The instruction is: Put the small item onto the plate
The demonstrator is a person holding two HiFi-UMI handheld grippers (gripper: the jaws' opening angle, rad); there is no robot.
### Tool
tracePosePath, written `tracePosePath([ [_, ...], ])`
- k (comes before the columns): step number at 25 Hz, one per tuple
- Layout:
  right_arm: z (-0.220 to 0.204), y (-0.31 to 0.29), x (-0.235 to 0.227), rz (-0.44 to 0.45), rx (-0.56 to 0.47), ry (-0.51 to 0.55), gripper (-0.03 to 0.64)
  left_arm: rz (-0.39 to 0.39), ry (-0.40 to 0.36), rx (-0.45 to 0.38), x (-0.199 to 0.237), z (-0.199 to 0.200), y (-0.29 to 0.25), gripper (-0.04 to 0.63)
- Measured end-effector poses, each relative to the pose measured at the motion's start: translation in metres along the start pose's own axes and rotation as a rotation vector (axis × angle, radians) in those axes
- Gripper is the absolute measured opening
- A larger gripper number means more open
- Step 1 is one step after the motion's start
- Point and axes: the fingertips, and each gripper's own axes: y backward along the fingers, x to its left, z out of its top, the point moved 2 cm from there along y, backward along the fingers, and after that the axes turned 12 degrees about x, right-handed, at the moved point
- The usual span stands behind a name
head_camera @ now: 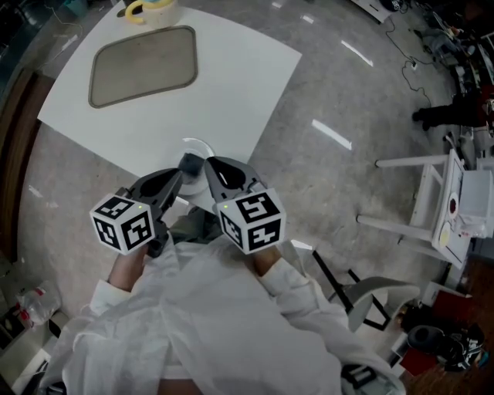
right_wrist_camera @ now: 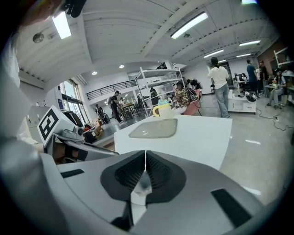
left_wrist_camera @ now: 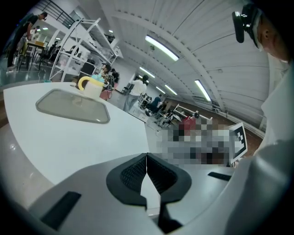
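The plate [head_camera: 143, 65] is a grey rounded-rectangle tray at the far left of the white table [head_camera: 231, 85]; it also shows in the left gripper view [left_wrist_camera: 73, 106] and the right gripper view [right_wrist_camera: 154, 128]. A small round whitish item [head_camera: 197, 146] lies at the table's near corner. Just short of it, my left gripper [head_camera: 185, 164] and right gripper [head_camera: 210, 165] sit side by side, tips nearly touching. The left gripper [left_wrist_camera: 146, 158] is shut with nothing between its pads. The right gripper [right_wrist_camera: 145, 156] is likewise shut and empty. The small item is hidden below the jaws in both gripper views.
A pale cup with a yellow handle [head_camera: 152, 10] stands beyond the plate at the table's far edge. White frames and a chair [head_camera: 432, 208] stand on the shiny floor to the right. People and shelving fill the room behind the table.
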Motion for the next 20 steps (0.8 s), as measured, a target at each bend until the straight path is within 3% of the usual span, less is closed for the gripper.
tracePosePath([
  [6,-0.009,-0.008,0.004,-0.003,0.028,-0.040,0.015,0.014,0.026,0.036,0.016,-0.011,0.006,0.011],
  [11,-0.023,-0.014,0.002,-0.017,0.061,-0.094,0.015,0.004,0.104,0.011,0.033,-0.015,0.010,0.011],
  [16,-0.038,-0.019,-0.007,-0.028,0.096,-0.121,0.017,0.033,0.185,-0.002,0.046,-0.019,0.006,0.011],
  [20,-0.042,-0.023,-0.008,-0.020,0.119,-0.136,0.017,0.074,0.206,0.016,0.054,-0.025,0.003,0.011],
])
